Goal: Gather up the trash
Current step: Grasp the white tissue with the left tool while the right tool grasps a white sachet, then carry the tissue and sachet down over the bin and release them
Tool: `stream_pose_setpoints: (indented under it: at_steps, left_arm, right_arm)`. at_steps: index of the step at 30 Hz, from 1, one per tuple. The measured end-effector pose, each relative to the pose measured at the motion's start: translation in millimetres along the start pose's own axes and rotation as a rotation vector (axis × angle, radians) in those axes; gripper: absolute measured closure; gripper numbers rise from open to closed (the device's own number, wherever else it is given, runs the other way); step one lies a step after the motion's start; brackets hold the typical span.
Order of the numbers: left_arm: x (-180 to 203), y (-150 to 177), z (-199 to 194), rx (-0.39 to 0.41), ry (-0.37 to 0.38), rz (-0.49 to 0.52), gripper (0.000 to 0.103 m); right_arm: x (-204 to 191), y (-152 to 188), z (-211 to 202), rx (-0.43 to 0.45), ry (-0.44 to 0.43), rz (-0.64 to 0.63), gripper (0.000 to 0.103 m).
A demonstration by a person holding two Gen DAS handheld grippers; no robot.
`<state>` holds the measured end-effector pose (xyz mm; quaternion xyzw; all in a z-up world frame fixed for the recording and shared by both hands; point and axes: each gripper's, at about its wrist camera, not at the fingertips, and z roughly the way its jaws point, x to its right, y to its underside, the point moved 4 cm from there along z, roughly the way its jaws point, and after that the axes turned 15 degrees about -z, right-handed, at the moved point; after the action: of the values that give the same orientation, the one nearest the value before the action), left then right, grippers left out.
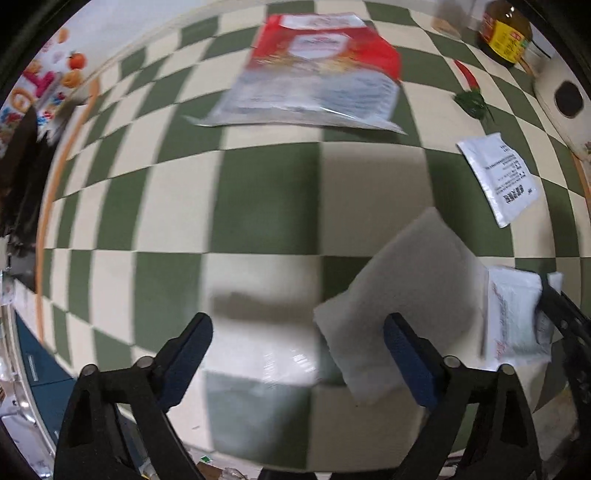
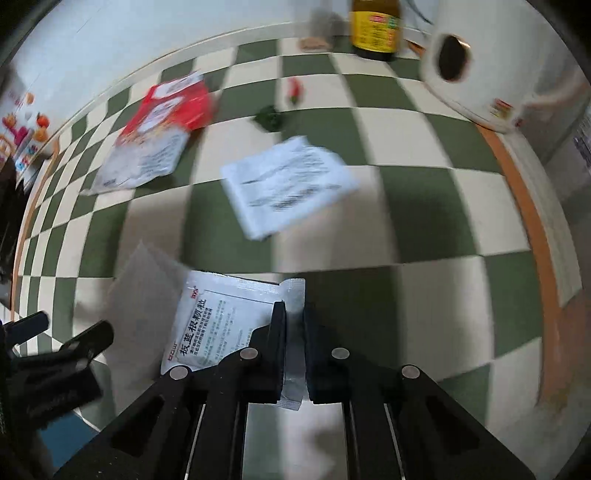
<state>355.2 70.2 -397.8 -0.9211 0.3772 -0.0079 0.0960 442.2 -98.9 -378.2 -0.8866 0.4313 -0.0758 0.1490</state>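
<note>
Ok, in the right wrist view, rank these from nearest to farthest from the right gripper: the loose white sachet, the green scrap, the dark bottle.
1. Loose white sachet: flat on the checkered cloth, just ahead of the right gripper.
2. Green scrap: further out, slightly left.
3. Dark bottle: at the far edge by the wall, slightly right.

bare checkered cloth (image 1: 266,199) between red packet (image 1: 321,70) and tongs (image 1: 297,347).
</note>
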Motion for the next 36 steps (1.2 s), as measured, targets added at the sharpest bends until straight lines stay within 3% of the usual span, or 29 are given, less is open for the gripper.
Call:
stream_pose_setpoints:
  at_steps: [2,4,7,9,16,25,31,36]
  left_arm:
    - [6,-2,-2,0.014,0.034,-0.007,0.023]
    - [11,-2,-6,0.02,0.075,0.003,0.058]
    - [25,2,-12,0.02,0.091,0.051,0.092]
    - [30,5,-17,0.041,0.066,0.083,0.099]
    - [20,22,-65,0.203,0.005,0.103,0.101]
    - [-47,50,-133,0.418,-0.005,0.1,0.101]
    - [-109,100,-156,0.442,0.054,0.086,0.101]
    - [-158,151,-149,0.408,0.089,0.091,0.101]
  right_arm:
    - [21,8,-2,-0.003,0.002,0.029,0.094]
    - [42,17,-5,-0.006,0.005,0.06,0.094]
    - [59,26,-9,-0.007,0.008,0.101,0.094]
    - [67,28,-11,-0.001,0.011,0.125,0.094]
    - [57,30,-44,0.06,0.024,0.117,0.094]
    - [7,45,-110,0.173,0.034,0.078,0.094]
    - [-45,89,-152,0.218,0.055,0.068,0.094]
    - [-95,152,-171,0.21,0.073,0.071,0.094]
